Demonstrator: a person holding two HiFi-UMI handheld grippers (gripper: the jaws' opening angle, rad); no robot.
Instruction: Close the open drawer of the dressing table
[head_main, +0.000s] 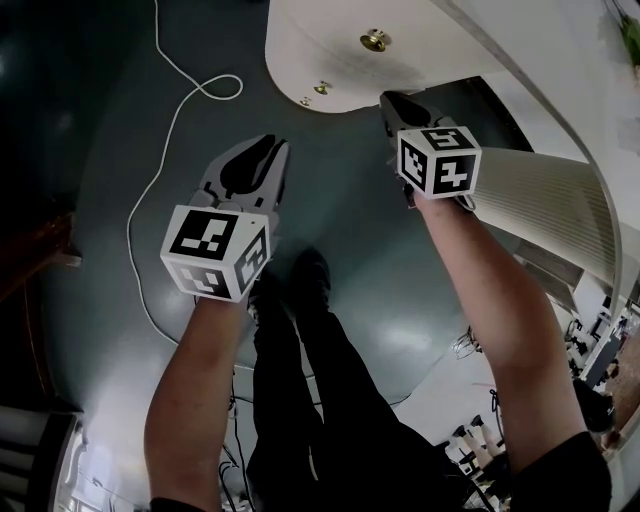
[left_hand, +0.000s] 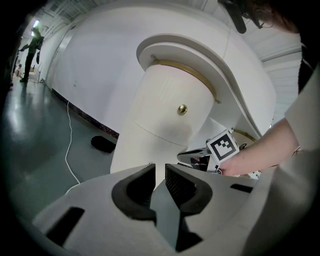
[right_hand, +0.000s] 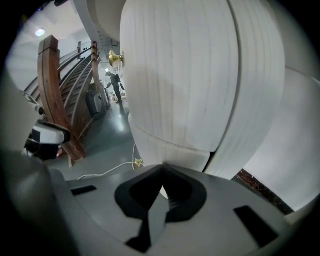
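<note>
White rounded drawer (left_hand: 165, 115), small brass knob (left_hand: 182, 109), glossy dark floor (head_main: 90, 330).

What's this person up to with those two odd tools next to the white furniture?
A person stands at a white dressing table with a hand-held gripper in each hand. The right hand-held gripper, jaws together and empty, is up against the table by the curved drawer front with its brass knob, apparently to push it in. The left hand-held gripper hangs over the dark floor, jaws slightly apart, holding nothing.
</note>
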